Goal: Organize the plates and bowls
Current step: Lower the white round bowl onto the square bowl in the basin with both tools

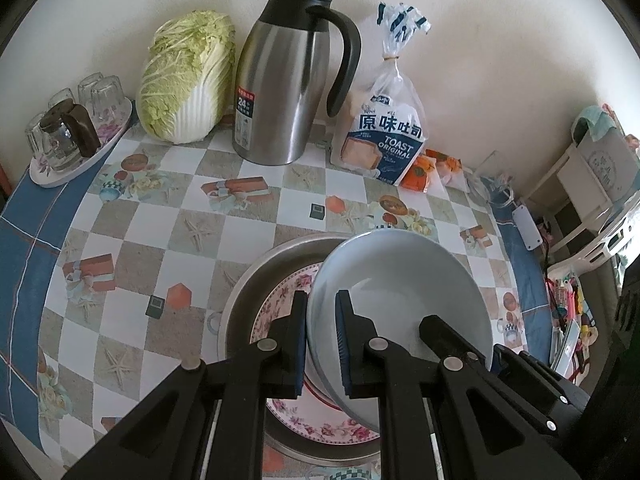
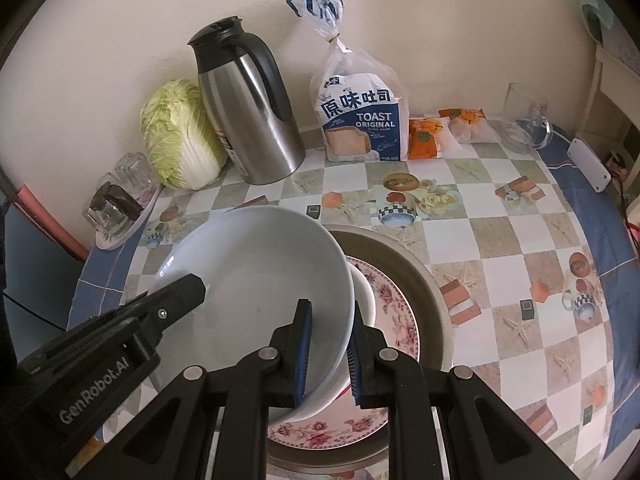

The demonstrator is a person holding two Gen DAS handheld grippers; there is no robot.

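Observation:
A white bowl (image 1: 400, 272) (image 2: 256, 264) hangs tilted over a floral plate (image 1: 280, 304) (image 2: 392, 304), which lies inside a round metal basin (image 1: 256, 280) (image 2: 420, 272). My left gripper (image 1: 321, 300) is shut on the bowl's left rim, one pad inside and one outside. The right gripper (image 2: 330, 312) is shut on the opposite rim in the same way. Each view also shows the other gripper's black finger (image 1: 436, 328) (image 2: 184, 288) reaching into the bowl. A white shape under the bowl's edge in the right wrist view is too hidden to name.
Along the back wall stand a cabbage (image 1: 184, 80), a steel thermos jug (image 1: 288, 80) and a bag of toast (image 1: 384, 136). A tray of upturned glasses (image 1: 76, 136) sits far left. Orange packets (image 2: 426, 136) and a glass mug (image 2: 524, 120) lie right.

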